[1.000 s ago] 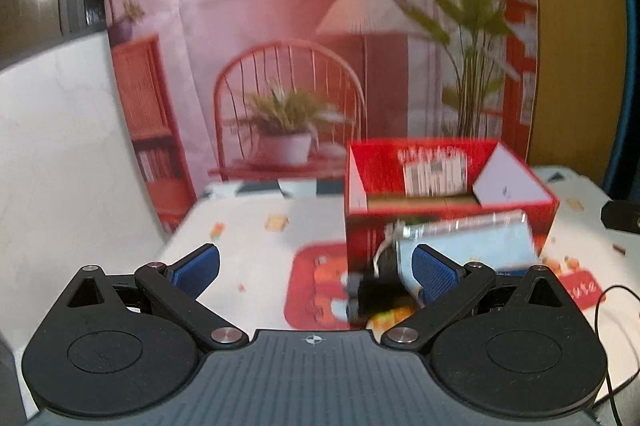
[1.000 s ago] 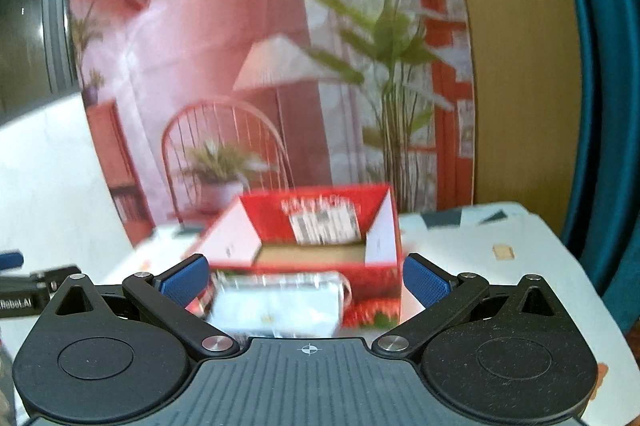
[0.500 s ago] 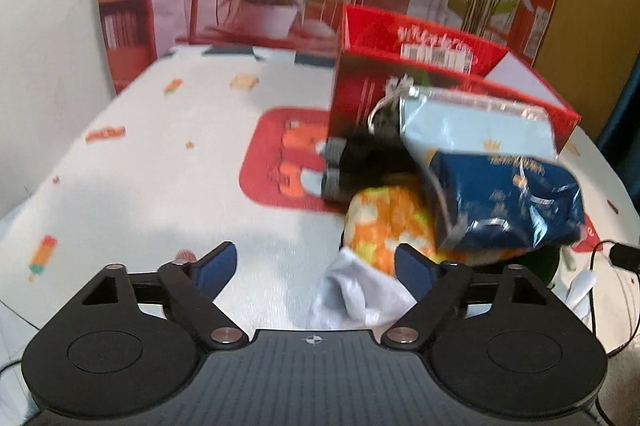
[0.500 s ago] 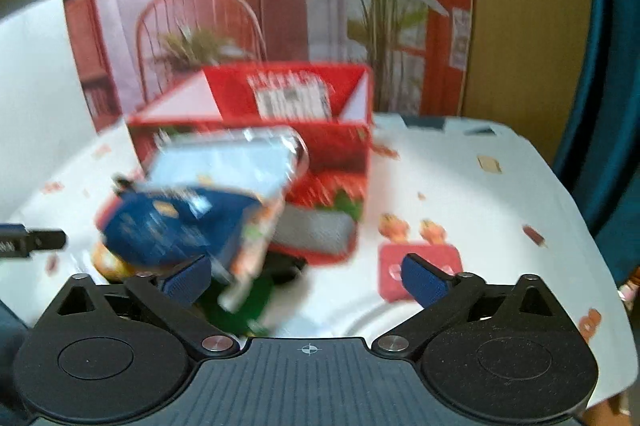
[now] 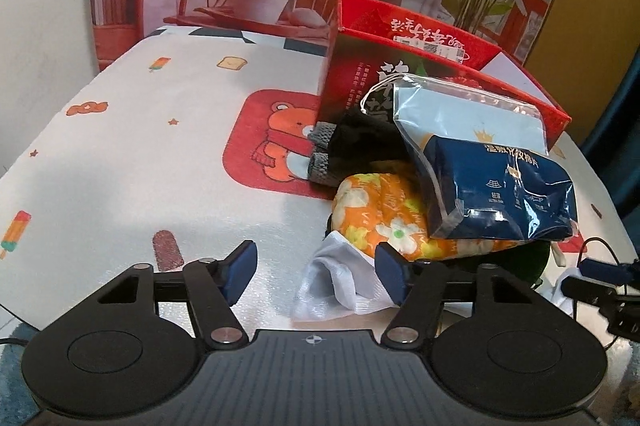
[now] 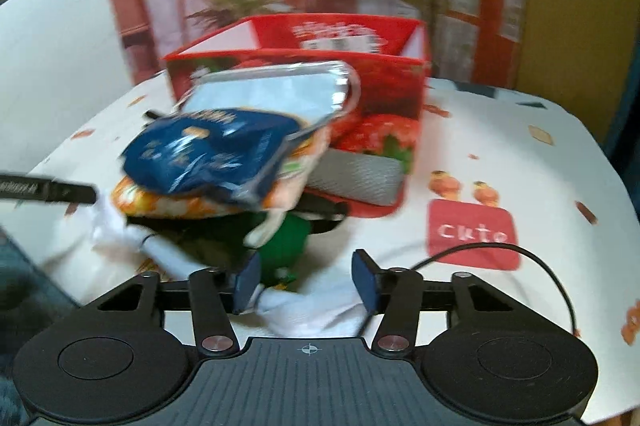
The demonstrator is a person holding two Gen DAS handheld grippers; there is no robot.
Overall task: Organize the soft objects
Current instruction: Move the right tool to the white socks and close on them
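Left wrist view: left gripper (image 5: 316, 272) has dropped to the bench's (image 5: 120, 154) near edge, jaws closing around a white cloth (image 5: 340, 284), not yet clamped. Right gripper (image 6: 306, 282) likewise descended, jaws closing over another white cloth (image 6: 304, 310). Beyond, the soft pile (image 5: 440, 186) leans against the red box (image 5: 400, 66); sorting is judged barely begun.

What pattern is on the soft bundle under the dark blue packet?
Orange with white and yellow flowers on the bundle, clearest in the left wrist view.
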